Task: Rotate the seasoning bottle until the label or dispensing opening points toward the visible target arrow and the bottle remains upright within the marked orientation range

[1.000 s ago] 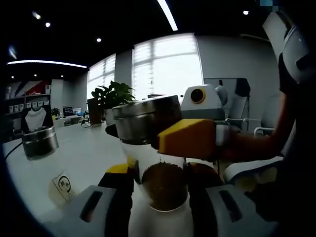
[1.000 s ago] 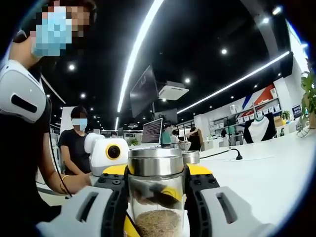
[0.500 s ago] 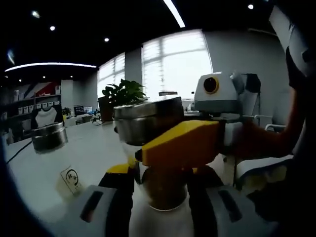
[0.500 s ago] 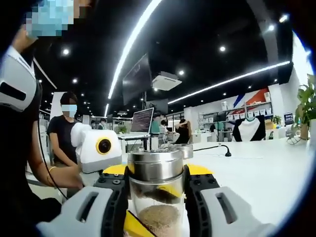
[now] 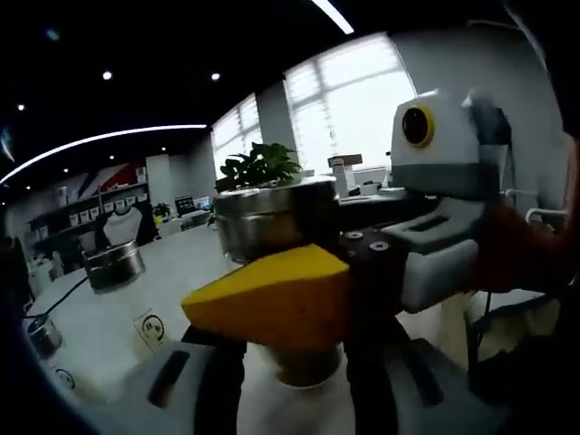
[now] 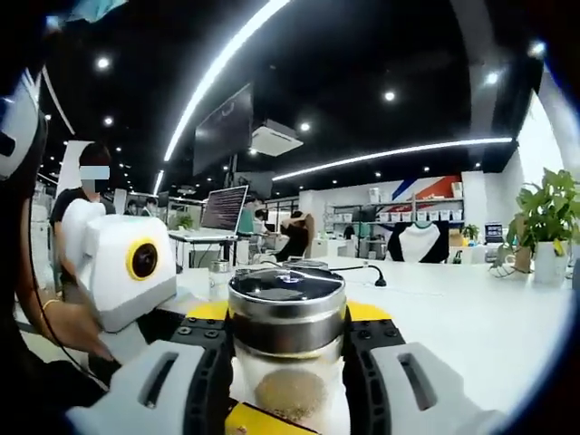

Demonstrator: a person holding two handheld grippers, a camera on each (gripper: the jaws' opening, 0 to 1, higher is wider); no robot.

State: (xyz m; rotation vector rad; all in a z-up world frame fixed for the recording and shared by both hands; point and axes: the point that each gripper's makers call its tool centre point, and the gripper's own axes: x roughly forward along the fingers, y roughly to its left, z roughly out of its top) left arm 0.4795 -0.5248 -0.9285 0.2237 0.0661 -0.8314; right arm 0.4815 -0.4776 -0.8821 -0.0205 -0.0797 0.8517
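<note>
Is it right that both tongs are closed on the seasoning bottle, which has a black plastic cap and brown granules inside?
Not quite: the cap is shiny metal, not black plastic, as the right gripper view shows. The rest holds: the seasoning bottle has brown granules inside, the right tongs close on its sides, and the left tongs close on it too.

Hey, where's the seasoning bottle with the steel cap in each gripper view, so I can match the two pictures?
Left gripper view: the seasoning bottle sits centre, its steel cap above the right gripper's yellow jaw, which crosses in front of the glass.
Right gripper view: the seasoning bottle is bottom centre, between that view's own two jaws, cap top visible.
Shared landmark: the potted plant on the white table.
</note>
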